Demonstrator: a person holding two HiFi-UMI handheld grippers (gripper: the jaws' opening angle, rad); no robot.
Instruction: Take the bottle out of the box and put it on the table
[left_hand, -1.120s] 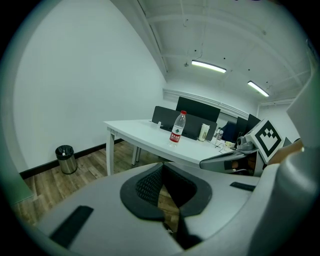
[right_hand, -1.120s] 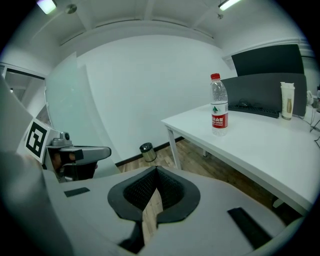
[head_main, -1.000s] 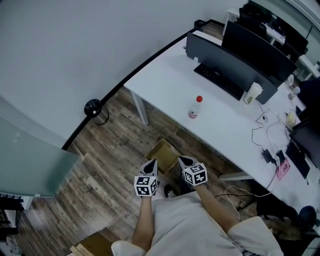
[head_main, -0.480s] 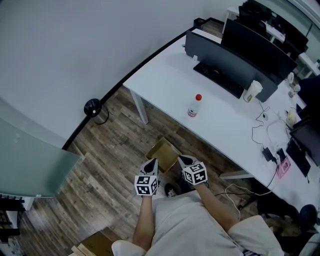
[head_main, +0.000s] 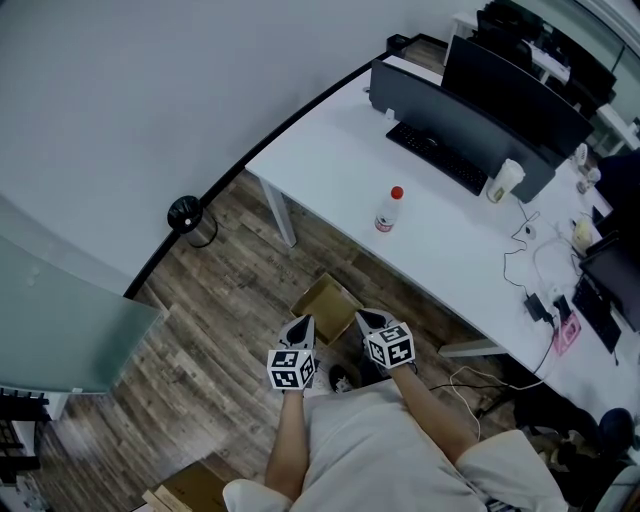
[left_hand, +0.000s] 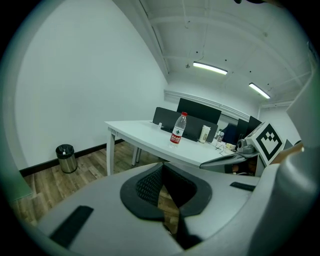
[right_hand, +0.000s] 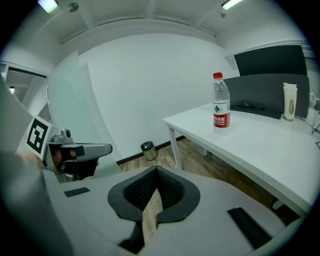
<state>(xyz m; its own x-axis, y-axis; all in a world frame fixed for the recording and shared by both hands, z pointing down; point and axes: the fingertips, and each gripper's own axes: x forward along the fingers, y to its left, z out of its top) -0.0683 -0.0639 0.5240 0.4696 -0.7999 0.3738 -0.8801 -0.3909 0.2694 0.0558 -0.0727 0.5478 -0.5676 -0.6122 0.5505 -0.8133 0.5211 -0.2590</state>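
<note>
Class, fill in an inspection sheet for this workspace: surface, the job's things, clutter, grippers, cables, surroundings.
Surface: white table, bare at its near end.
Job's things: bottle stands upright on the table, red cap on; cardboard box sits open on the wooden floor.
Clutter: keyboard and pale cup farther along the table.
Grippers: left hand-held gripper and right hand-held gripper are both shut, nothing between the jaws, close to the box.
Cables: loose cables on the table's far part.
Surroundings: small bin on the floor by the wall.
</note>
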